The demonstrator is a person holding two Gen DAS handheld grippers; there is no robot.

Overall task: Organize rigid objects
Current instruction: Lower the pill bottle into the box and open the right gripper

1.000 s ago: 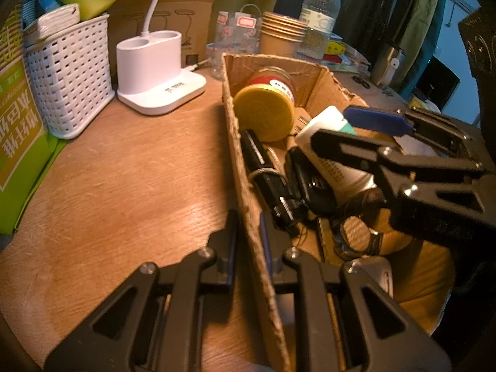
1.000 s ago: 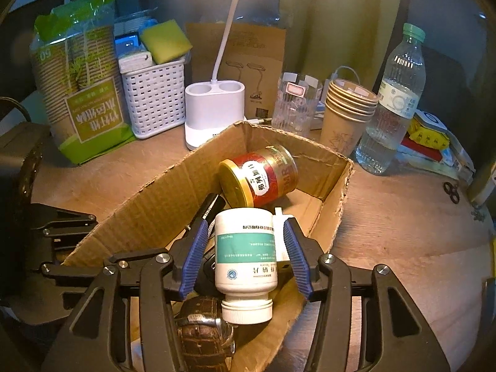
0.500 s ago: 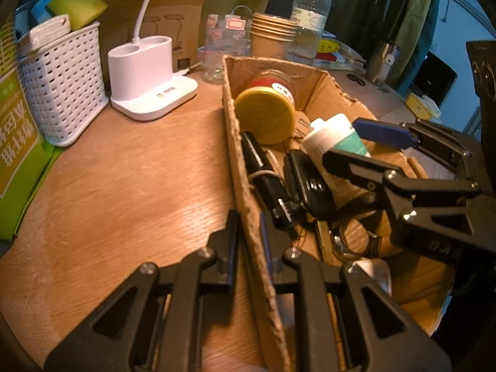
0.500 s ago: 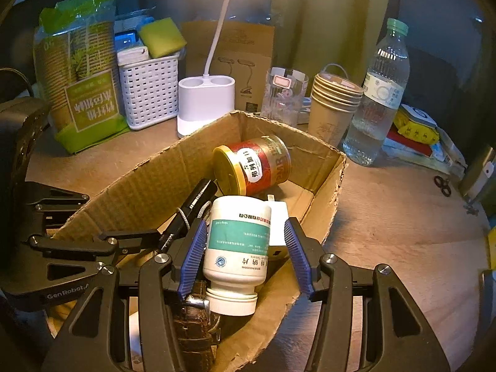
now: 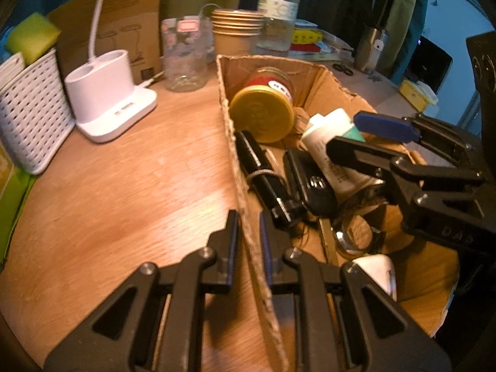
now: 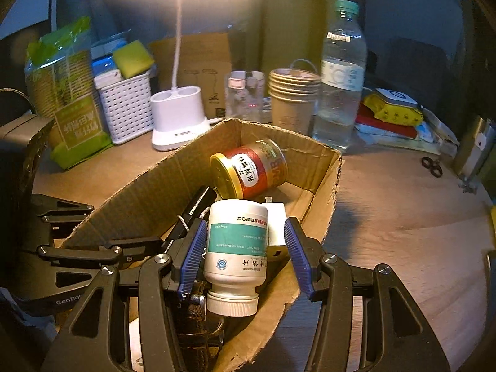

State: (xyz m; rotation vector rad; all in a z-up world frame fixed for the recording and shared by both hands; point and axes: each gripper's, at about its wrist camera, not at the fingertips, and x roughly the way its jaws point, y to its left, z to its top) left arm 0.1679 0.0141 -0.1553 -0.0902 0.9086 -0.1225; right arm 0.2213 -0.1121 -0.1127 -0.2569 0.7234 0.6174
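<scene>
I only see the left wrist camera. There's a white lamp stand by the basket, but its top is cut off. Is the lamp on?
Observer: Yes. In the right wrist view the lamp glows bright at the top of the picture.
Child: Does the white bottle in the box have a lid?
Observer: Yes, a white lid, pointing back at the right camera.
Child: What colour is the water bottle cap?
Observer: The cap is green.

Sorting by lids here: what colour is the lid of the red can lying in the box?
Yellow-gold lid; clearest in the left wrist view.
</scene>
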